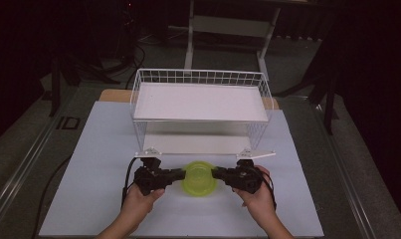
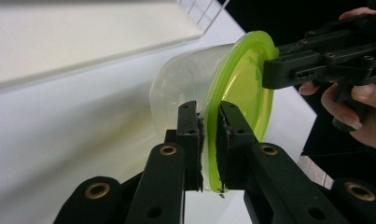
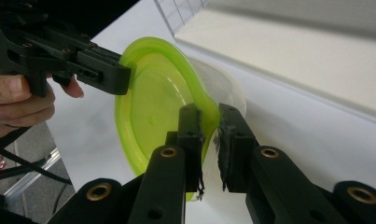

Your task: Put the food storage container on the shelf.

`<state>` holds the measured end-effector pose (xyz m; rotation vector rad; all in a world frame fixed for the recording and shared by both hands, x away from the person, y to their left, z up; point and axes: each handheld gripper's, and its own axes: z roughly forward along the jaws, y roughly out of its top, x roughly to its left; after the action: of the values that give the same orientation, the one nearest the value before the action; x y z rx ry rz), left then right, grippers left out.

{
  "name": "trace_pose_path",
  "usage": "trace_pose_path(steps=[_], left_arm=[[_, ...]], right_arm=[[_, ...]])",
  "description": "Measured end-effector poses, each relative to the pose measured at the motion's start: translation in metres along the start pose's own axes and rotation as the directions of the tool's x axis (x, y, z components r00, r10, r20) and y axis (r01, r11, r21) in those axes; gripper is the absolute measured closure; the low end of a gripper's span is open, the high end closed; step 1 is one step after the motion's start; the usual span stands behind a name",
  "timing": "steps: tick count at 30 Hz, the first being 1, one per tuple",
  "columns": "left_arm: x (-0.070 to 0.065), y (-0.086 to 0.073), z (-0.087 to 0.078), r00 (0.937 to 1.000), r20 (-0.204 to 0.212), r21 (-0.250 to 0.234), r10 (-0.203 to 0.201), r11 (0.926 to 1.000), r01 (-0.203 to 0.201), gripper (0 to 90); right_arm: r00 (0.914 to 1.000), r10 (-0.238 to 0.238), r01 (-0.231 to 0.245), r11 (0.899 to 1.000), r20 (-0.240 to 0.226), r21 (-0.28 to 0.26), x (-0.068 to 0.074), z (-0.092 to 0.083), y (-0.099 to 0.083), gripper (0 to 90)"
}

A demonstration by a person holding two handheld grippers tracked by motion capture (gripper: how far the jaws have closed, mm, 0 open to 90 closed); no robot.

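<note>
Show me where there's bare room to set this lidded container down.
The rack's top shelf is bare inside its wire rim, and the lower shelf too. The white mat is free either side of the rack. It's crowded in front, around the container and both grippers.

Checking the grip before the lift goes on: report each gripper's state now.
Left gripper: shut on the rim of the round clear plastic container with the lime-green lid.
Right gripper: shut on the opposite rim of the same container.
</note>
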<state>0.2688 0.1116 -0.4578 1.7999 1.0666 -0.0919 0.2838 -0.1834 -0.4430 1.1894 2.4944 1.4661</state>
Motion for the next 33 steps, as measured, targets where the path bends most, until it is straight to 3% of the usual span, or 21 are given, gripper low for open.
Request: trace_pose_path(steps=[7, 33], left_arm=[[-0.008, 0.015, -0.012, 0.9996, 0.018, -0.026, 0.024, 0.9994, -0.023, 81.9], [-0.039, 0.070, -0.052, 0.9953, 0.019, -0.085, 0.095, 0.9920, -0.093, 82.1]], right_arm=[[0.9999, -0.017, 0.017, 0.999, 0.003, -0.028, 0.007, -0.011, 0.012, 80.7], [0.9975, -0.071, 0.071, 0.990, 0.008, -0.123, 0.029, -0.047, 0.065, 80.7]])
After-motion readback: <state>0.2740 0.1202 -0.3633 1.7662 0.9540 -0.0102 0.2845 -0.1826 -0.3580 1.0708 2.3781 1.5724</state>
